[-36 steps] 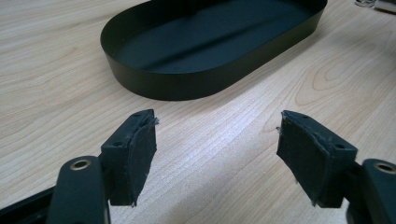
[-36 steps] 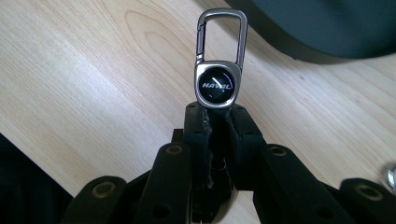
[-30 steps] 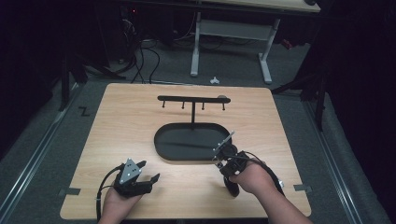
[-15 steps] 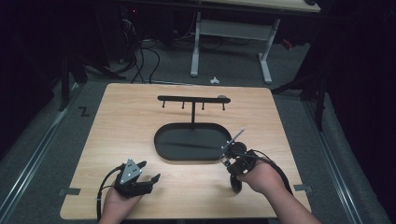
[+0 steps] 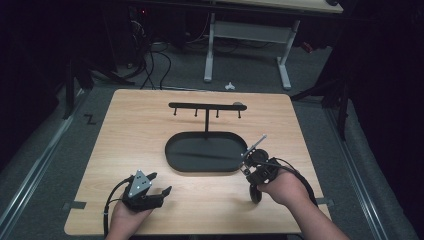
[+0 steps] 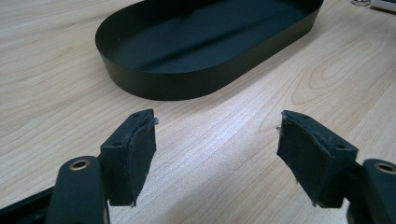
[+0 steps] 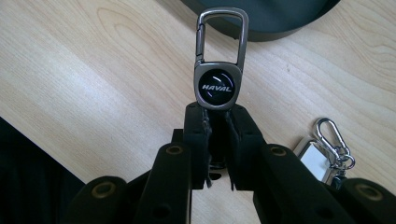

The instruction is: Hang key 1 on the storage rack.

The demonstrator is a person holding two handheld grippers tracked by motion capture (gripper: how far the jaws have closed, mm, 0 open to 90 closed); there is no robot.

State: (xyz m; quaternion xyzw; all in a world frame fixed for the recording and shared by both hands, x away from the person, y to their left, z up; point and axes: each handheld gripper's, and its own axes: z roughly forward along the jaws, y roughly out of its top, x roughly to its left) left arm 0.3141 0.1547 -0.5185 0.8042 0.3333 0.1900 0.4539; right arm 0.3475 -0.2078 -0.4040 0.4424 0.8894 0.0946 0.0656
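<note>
My right gripper (image 7: 218,119) is shut on the base of a dark metal keychain (image 7: 219,70) with a HAVAL badge and a carabiner loop. The loop sticks out beyond the jaws above the wood. In the high view this gripper (image 5: 248,161) is by the right end of the black oval tray (image 5: 200,155), and the keychain (image 5: 255,144) points up and to the right. My left gripper (image 5: 159,183) rests near the front left of the table. Its jaws (image 6: 217,140) are open and hold nothing, facing the tray wall (image 6: 187,88).
A black rack (image 5: 206,106) with several small hooks stands on a post behind the tray. A second, silver keychain (image 7: 327,149) lies on the table beside my right gripper. The wooden table (image 5: 125,145) ends close to both hands; cables and desk legs lie beyond it.
My right gripper has lifted a little and shifted right along the tray's end with the keychain still in it. The left gripper has stayed where it was.
</note>
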